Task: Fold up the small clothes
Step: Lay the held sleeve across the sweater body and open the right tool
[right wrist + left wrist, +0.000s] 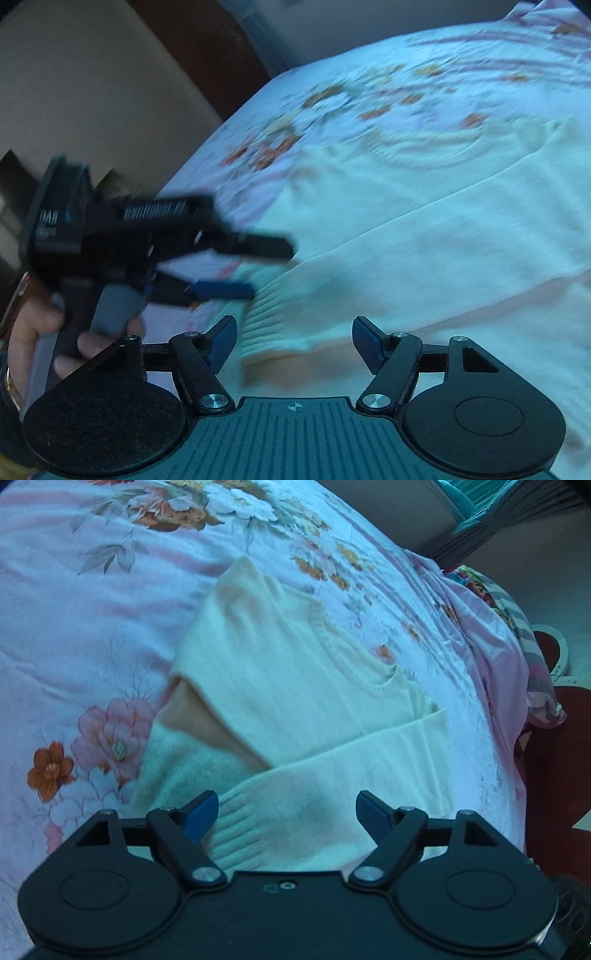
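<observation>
you have a bed covered by a flowered sheet (92,635), and on it the cream sweater (280,672) lies flat with its neckline toward the far edge and one sleeve (332,753) already laid across the body, its ribbed cuff (236,827) ending near your grippers. the step in hand looks like squaring up that sleeve fold before the next fold of the body, though the right wrist view is too smeared to be sure. to do it well, take the knit at the cuff or the side hem with both pads flat, pinch only the layers you mean to move, and carry them low over the sheet so the sleeve does not slide off line. your left gripper (284,814) points steeply down over the cuff with its blue pads spread wide, the sleeve lying between them but not pressed. your right gripper (293,341) tilts down at a shallower angle beside it, also standing wide and gripping nothing, with the cuff just ahead of its left finger. your left hand (44,339) wraps the grey handle low at the bed's edge.
</observation>
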Motion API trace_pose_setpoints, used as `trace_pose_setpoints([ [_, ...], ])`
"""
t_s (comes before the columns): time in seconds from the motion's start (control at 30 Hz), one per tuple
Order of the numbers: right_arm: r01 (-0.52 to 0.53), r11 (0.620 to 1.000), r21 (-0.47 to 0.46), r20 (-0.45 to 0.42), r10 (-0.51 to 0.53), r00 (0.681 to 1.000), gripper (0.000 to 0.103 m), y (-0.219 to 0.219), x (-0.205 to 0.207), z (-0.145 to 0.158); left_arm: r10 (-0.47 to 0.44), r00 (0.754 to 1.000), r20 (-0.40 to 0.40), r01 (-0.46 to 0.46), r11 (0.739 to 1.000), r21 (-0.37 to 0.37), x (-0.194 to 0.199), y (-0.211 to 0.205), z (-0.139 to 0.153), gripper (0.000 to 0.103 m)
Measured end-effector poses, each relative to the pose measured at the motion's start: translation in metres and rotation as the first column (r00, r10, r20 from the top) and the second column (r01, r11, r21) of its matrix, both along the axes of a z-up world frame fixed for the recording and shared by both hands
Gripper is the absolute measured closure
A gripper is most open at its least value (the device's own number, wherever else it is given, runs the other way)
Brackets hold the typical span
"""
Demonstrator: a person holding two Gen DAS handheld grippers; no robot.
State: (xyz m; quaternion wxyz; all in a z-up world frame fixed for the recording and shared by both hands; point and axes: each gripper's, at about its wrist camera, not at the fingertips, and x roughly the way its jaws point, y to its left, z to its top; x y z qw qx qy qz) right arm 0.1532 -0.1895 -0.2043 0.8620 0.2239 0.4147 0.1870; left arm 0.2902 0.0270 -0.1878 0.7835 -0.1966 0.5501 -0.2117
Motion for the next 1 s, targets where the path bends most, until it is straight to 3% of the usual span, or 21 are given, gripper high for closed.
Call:
trace_pose_setpoints([
  [0.2, 0.166, 0.985, -0.039, 0.021, -0.166, 0.986, 0.034, -0.050, -0.010, 0.009, 0.041, 0.998, 0.054, -0.045, 0.997, 0.069, -0.007, 0.000, 0.001, 0.022],
  [0.3, 0.242, 0.970, -0.030, 0.016, -0.242, 0.970, 0.034, -0.072, -0.017, 0.010, 0.051, 0.994, 0.096, -0.060, 0.994, 0.094, -0.011, 0.002, 0.003, 0.012],
  [0.37, 0.281, 0.959, -0.022, 0.002, -0.281, 0.960, 0.034, -0.085, -0.019, 0.009, 0.025, 0.998, 0.051, -0.027, 0.998, 0.052, -0.010, 0.000, -0.005, 0.027],
  [0.5, 0.332, 0.943, 0.011, -0.030, -0.332, 0.943, 0.034, -0.100, -0.025, 0.006, 0.027, 1.000, 0.014, -0.027, 1.000, 0.015, -0.013, -0.001, -0.017, 0.090],
  [0.57, 0.347, 0.938, 0.011, -0.030, -0.347, 0.938, 0.034, -0.104, -0.024, 0.005, 0.054, 0.998, 0.011, -0.054, 0.999, -0.003, -0.016, 0.003, -0.019, 0.090],
  [0.67, 0.384, 0.923, -0.026, -0.008, -0.385, 0.923, 0.034, -0.110, -0.027, 0.003, 0.072, 0.995, 0.067, -0.071, 0.997, -0.012, -0.023, 0.001, -0.009, 0.095],
  [0.87, 0.464, 0.883, -0.076, 0.027, -0.464, 0.886, 0.034, -0.127, -0.022, 0.006, 0.098, 0.978, 0.184, -0.075, 0.989, -0.127, -0.042, 0.015, 0.042, 0.095],
  [1.0, 0.474, 0.876, -0.086, 0.044, -0.472, 0.880, 0.034, -0.132, -0.011, 0.007, 0.150, 0.971, 0.185, -0.138, 0.988, -0.073, -0.050, 0.043, 0.035, 0.095],
])
